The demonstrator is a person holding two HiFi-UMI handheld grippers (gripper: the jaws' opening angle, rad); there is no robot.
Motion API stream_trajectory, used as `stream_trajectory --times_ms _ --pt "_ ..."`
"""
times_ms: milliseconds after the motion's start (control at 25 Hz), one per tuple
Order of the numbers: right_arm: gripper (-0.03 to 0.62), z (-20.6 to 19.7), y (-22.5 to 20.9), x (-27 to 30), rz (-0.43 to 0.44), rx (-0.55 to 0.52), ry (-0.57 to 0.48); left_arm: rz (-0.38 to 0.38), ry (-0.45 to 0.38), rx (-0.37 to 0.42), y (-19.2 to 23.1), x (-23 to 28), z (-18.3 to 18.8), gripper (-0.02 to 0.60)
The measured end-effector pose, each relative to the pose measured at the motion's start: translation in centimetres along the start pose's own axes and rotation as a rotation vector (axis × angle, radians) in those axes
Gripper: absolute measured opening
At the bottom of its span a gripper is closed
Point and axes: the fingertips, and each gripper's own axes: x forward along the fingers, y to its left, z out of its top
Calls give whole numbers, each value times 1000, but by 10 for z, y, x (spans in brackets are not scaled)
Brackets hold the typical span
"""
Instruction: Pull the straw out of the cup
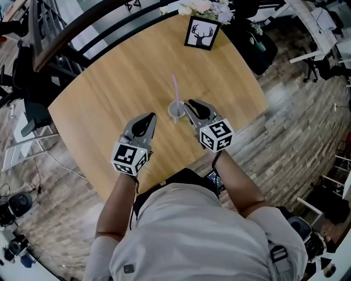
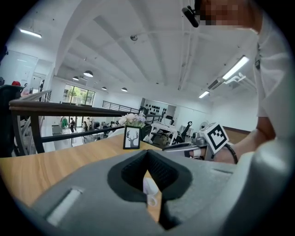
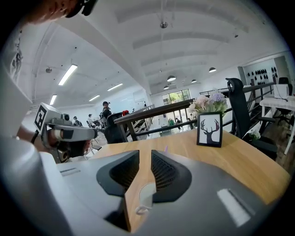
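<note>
The left gripper (image 1: 152,116) hovered over the wooden table (image 1: 109,93) with its jaws closed tip to tip and nothing between them. Just to its right stood a small clear cup (image 1: 176,111), near the table's middle. A thin pale pink straw (image 1: 175,88) stuck up out of it, leaning slightly away from the person. The right gripper (image 1: 189,102) sat just beside the cup's right side. Its jaws were parted by a narrow gap and held nothing. Farther back, a framed deer picture (image 1: 201,33) stood by some flowers (image 1: 208,7).
</note>
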Motion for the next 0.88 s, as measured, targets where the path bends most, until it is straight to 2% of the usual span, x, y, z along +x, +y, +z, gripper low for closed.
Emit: stream_trajectory --times_ms 400,880 --pt "96 -37 -26 55 24 -11 113 31 31 -33 29 32 -23 5" --pt "98 -68 -41 91 10 57 198 59 42 -69 51 41 -34 5"
